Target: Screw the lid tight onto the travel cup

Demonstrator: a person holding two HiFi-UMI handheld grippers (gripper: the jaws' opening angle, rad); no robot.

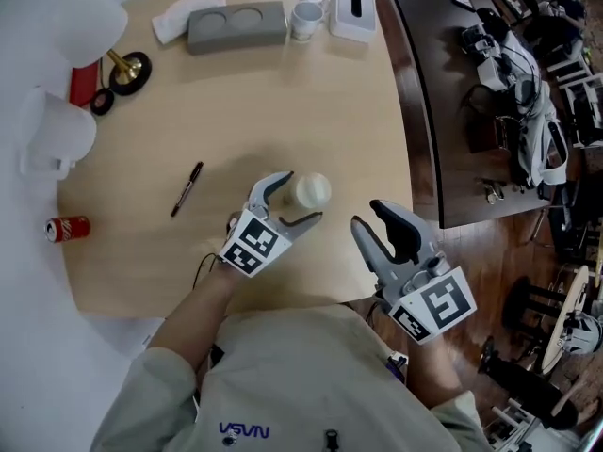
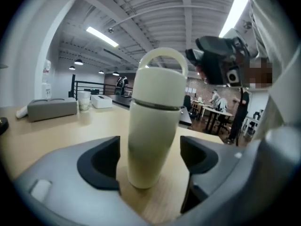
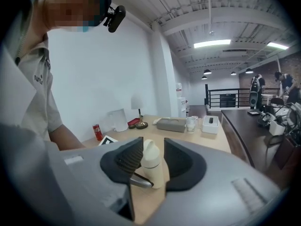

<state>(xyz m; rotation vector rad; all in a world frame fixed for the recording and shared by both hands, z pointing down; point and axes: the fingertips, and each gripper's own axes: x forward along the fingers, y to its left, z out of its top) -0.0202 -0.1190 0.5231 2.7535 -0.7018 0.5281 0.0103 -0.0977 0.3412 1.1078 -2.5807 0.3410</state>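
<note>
Travel cup (image 1: 310, 191): cream, upright on the wooden table (image 1: 283, 92) near its front edge, with the lid (image 2: 160, 81) on.
Lid: domed, with a loop handle and a thin dark seam where it meets the body. I get that only from the left gripper view; the head view gives just a rounded top.
Left gripper (image 1: 300, 199): jaws wide apart on either side of the cup, pads clear of it.
Right gripper (image 1: 369, 215): jaws partly apart and empty, held off the table's front edge.
Writing: white script on the red can (image 1: 68, 228) and lettering on the person's shirt (image 1: 283, 375); I can't read either.

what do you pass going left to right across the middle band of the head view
red can → pen → travel cup → right hand-held gripper
</note>
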